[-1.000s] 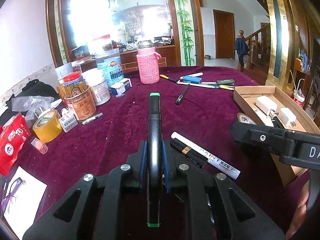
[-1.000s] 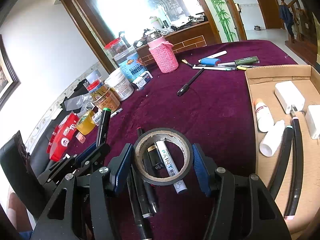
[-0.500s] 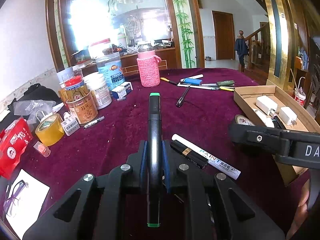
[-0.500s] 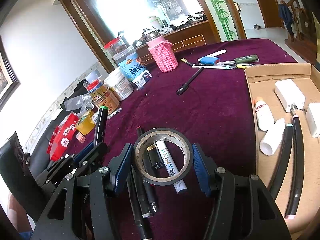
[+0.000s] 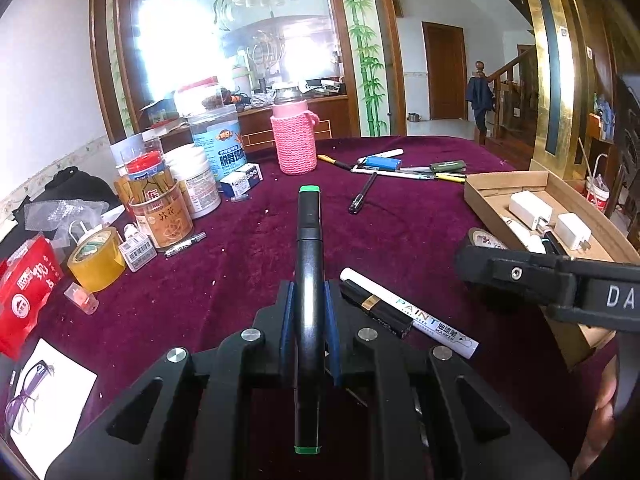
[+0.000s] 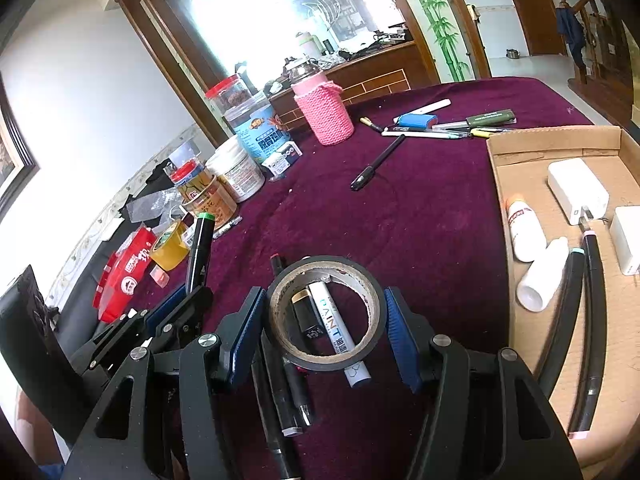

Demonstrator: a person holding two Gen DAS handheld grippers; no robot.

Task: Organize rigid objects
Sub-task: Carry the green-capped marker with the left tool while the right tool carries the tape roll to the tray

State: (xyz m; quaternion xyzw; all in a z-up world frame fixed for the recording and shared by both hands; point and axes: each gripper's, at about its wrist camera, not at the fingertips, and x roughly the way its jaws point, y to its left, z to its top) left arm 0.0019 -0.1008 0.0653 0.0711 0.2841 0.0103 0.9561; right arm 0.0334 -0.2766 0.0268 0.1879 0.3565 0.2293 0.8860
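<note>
Clamping green-capped marker (image 5: pixel 309 280), left claw (image 5: pixel 307 312); right claw's (image 6: pixel 326 320) hold on tape roll (image 6: pixel 325 320) unclear.

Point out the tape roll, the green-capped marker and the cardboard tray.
tape roll (image 6: pixel 362 354): right wrist view, near rim.
green-capped marker (image 5: pixel 309 264): left wrist view, black barrel.
cardboard tray (image 6: pixel 520 168): right wrist view, bare floor.

Jar labels (image 5: pixel 166 224) perhaps too blurred
</note>
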